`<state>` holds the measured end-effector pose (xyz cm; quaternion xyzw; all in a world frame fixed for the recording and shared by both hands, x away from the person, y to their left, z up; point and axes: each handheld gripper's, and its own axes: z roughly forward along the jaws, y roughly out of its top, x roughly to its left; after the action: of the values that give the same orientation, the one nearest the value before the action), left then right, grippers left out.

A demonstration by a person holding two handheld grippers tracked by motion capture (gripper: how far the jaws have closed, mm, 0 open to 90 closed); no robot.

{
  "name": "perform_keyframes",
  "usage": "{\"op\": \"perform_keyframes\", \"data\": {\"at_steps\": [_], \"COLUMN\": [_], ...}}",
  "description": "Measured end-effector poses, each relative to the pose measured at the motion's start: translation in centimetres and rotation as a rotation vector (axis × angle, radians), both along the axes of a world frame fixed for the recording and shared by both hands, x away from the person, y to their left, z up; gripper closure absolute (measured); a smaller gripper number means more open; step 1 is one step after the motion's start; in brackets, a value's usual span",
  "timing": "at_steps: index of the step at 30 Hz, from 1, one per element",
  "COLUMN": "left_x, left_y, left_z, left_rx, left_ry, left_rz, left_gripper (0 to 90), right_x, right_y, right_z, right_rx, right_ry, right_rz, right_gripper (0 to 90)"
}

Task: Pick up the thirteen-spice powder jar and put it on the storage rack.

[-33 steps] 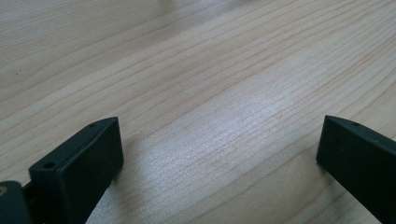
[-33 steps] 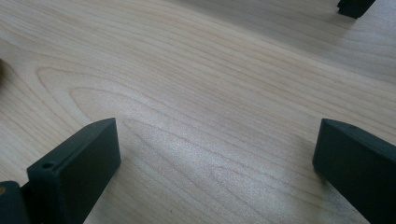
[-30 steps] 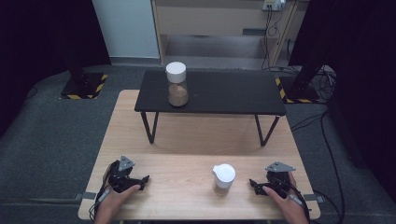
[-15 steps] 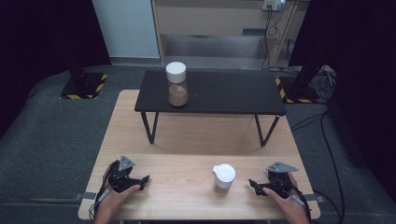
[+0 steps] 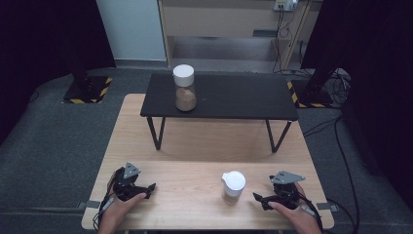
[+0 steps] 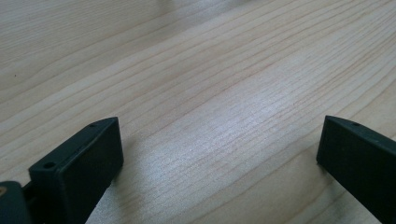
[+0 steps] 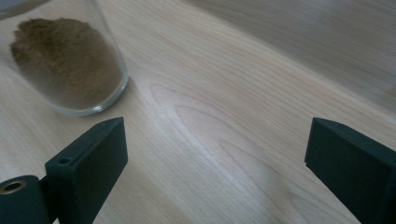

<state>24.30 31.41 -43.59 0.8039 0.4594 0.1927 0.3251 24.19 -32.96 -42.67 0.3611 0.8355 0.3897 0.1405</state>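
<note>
1. Right gripper rests near the surface's front right corner; its jaws, just narrowed slightly, stand apart on nothing.
2. Small jar of brown powder stands just beside it, untouched.
3. Left gripper, jaws apart, sits near the front left corner.

No readable text or labels.

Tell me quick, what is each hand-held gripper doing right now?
Left hand-held gripper: open, holding nothing.
Right hand-held gripper: open, holding nothing; its jaws have just closed a little, beside the small jar.
</note>
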Motion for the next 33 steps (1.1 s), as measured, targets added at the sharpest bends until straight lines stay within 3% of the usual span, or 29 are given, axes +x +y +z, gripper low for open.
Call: {"op": "perform_keyframes", "data": {"at_steps": [16, 33], "left_x": [0.0, 0.1], "left_y": [0.0, 0.0], "left_z": [0.0, 0.0], "left_rx": [0.000, 0.000], "left_ry": [0.000, 0.000], "left_rz": [-0.002, -0.003], "left_gripper": [0.0, 0.0], "right_x": [0.2, 0.3], "right_y": [0.9, 2.5], "right_z": [0.3, 0.8], "right_rx": [0.042, 0.073], "right_ry": [-0.017, -0.033], "right_rz": [0.143, 0.182], "right_gripper": [8.2, 10.5]}}
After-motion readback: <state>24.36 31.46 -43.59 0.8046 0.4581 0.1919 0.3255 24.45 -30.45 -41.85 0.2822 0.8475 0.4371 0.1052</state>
